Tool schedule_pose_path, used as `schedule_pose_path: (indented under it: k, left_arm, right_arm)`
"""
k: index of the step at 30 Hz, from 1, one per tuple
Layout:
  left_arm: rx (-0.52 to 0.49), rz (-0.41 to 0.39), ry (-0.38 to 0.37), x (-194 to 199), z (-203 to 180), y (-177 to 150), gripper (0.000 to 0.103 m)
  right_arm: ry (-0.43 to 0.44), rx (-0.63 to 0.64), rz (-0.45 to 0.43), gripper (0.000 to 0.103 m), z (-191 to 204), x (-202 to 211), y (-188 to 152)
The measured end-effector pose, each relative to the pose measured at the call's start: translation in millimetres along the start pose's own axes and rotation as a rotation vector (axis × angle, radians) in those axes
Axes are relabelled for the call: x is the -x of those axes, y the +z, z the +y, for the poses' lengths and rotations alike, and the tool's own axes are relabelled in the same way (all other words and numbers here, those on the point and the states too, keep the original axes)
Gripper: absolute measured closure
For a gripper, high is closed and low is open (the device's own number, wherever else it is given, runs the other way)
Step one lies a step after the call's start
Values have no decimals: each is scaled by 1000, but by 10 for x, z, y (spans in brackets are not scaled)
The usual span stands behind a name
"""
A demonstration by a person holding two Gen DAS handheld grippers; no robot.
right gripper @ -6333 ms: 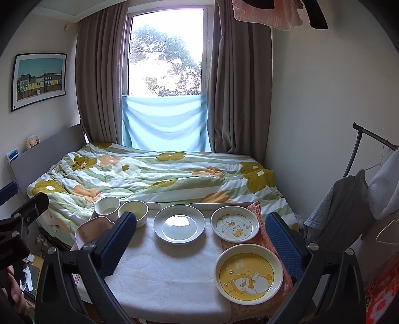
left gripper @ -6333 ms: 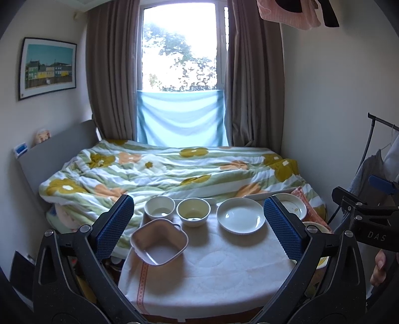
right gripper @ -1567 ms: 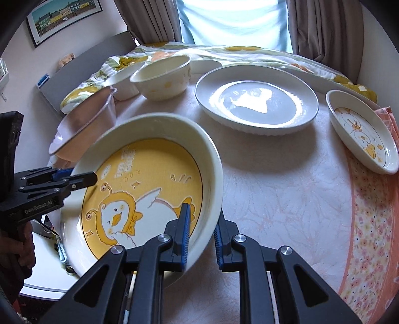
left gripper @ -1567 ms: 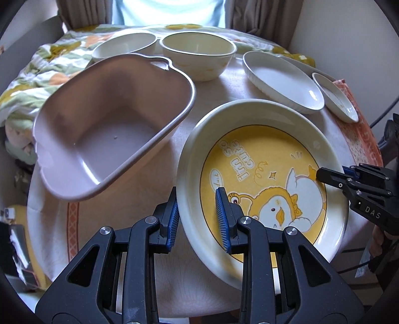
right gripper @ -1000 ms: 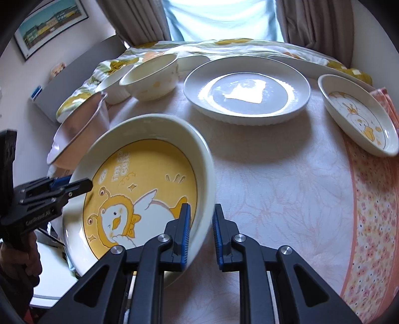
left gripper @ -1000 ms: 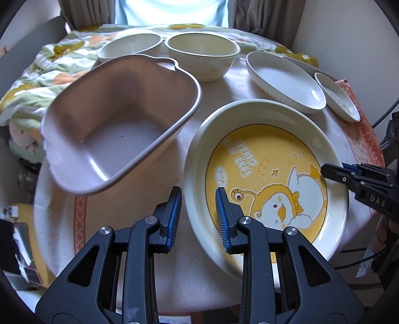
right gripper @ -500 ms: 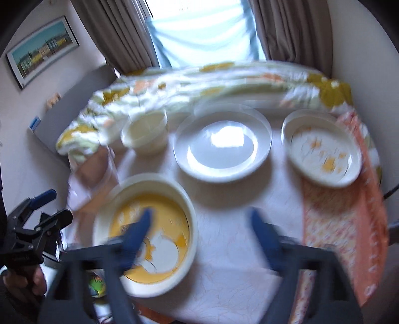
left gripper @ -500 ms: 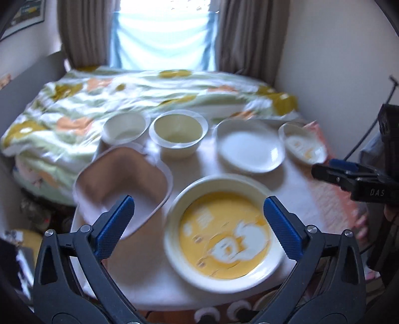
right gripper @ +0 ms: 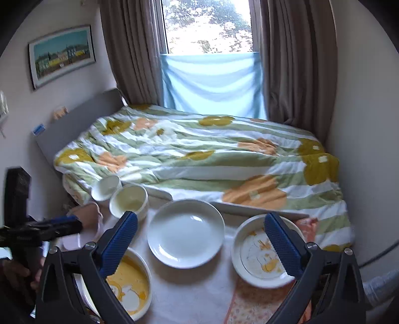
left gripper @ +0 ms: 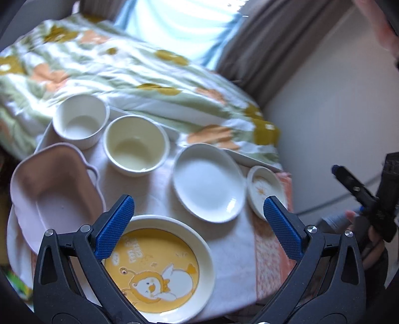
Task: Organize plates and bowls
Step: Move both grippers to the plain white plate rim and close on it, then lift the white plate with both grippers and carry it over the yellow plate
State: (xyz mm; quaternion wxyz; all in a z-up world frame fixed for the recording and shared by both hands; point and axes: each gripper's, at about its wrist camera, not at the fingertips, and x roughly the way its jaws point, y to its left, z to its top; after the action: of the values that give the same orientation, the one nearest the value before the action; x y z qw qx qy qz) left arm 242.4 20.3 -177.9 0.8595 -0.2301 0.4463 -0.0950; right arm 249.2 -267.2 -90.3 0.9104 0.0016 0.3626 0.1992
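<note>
my two grippers hang over a round table (left gripper: 239, 251) under a white cloth, with a strip of orange flowered cloth (right gripper: 251, 306) along its right side. beyond the table lies a bed (right gripper: 199, 159) under a green, white and orange flowered quilt, then brown curtains (right gripper: 129, 49), a window (right gripper: 207, 22) with a pale blue cloth across its lower part, and a framed picture (right gripper: 61, 54) on the wall to the left.

my left gripper (left gripper: 197, 229) has just been opening; its jaws stand wide with nothing between them. the yellow cartoon plate (left gripper: 159, 274) lies flat on the table below and between them. a pink tub (left gripper: 54, 197) sits past my left jaw, with a white bowl (left gripper: 81, 122) and a cream bowl (left gripper: 136, 145) beyond it. ahead between the jaws is a plain white plate (left gripper: 209, 182), and beside my right jaw a small cartoon plate (left gripper: 264, 189).

my right gripper (right gripper: 200, 241) has also just been opening and is wide and empty. nothing blocks the dishes; they all lie apart, uncovered.
</note>
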Motion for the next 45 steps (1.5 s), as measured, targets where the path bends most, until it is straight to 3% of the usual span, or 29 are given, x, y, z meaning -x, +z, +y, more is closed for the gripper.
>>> schedule_pose_path:
  k: [5, 10, 15, 20, 25, 30, 32, 37, 39, 45]
  left_arm:
    - [57, 23, 171, -444, -99, 15, 0]
    - [96, 59, 258, -931, -104, -4, 5]
    - [102, 136, 298, -1379, -76, -62, 18]
    - [113, 185, 334, -1608, -43, -173, 30]
    - [111, 209, 360, -1749, -14, -250, 50]
    - [113, 220, 350, -1794, -2, -284, 54]
    - [98, 222, 341, -1811, -38, -281, 55]
    - [69, 237, 332, -1863, -99, -290, 76]
    - [56, 230, 343, -1859, -118, -301, 76]
    - [17, 202, 371, -1821, -209, -301, 77]
  right_arm:
    - [106, 66, 157, 2, -373, -692, 137]
    - [235, 121, 316, 5, -599, -1422, 45]
    - [315, 169, 461, 33, -671, -1941, -166]
    - [358, 185, 548, 44, -719, -2226, -313]
    - [374, 213, 599, 44, -754, -2376, -388]
    - [393, 243, 644, 68, -724, -2441, -424]
    - [394, 253, 662, 69, -715, -2446, -440]
    - [377, 256, 676, 80, -739, -2475, -479]
    - [371, 252, 672, 85, -754, -2472, -480]
    - [349, 271, 670, 86, -721, -2423, -509]
